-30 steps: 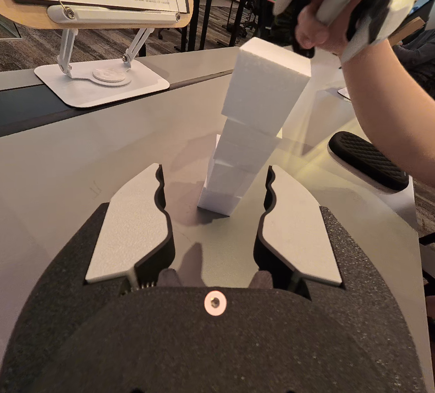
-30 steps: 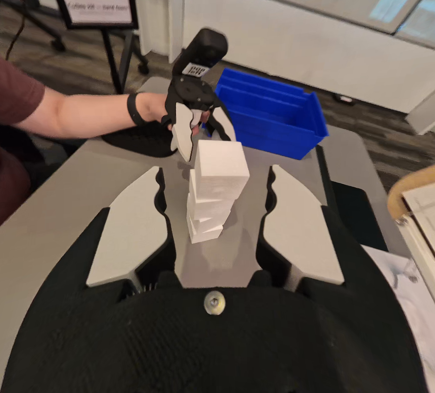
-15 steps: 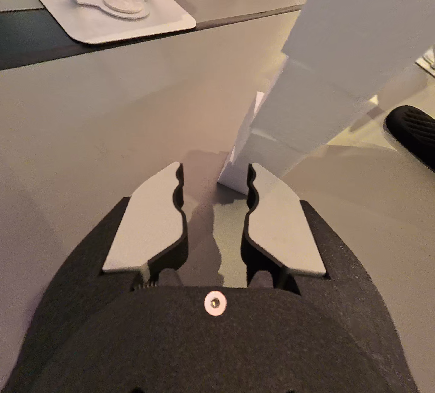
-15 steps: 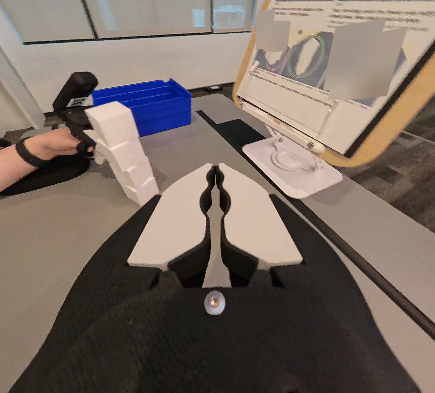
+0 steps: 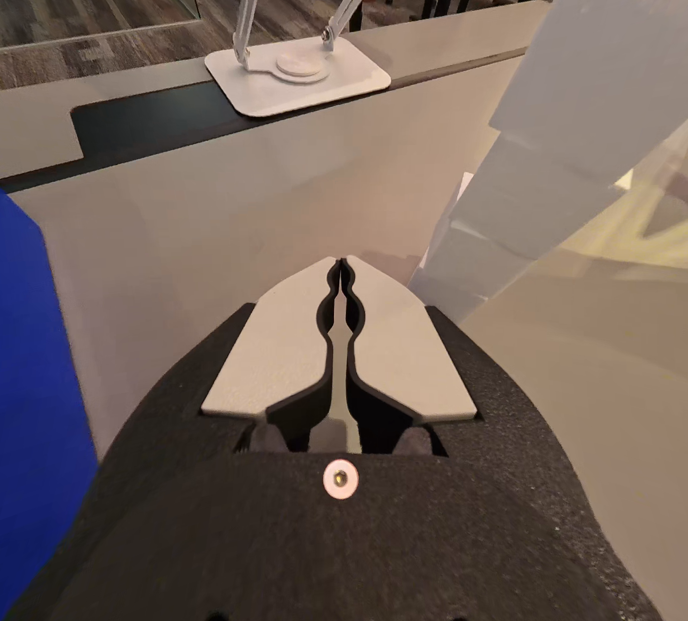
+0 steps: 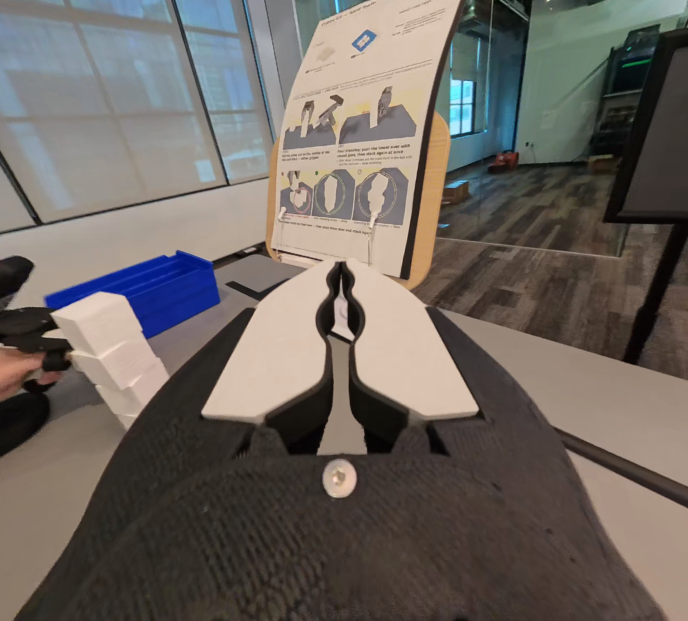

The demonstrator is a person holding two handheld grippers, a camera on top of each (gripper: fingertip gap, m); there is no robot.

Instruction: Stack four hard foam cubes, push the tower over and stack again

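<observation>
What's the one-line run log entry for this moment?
phase: push-over | tower: four cubes, leaning | left gripper: shut, beside tower base | right gripper: shut, away from tower | blue bin: behind tower

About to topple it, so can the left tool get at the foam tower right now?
Probably yes: the left tool, shut, sits close beside the tower's base, with only bare table showing between them.

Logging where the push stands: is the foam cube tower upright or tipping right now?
Tipping. In the right wrist view the four-cube tower leans with its top offset from its base; the left wrist view shows the same slant. It is not yet flat on the table.
</observation>
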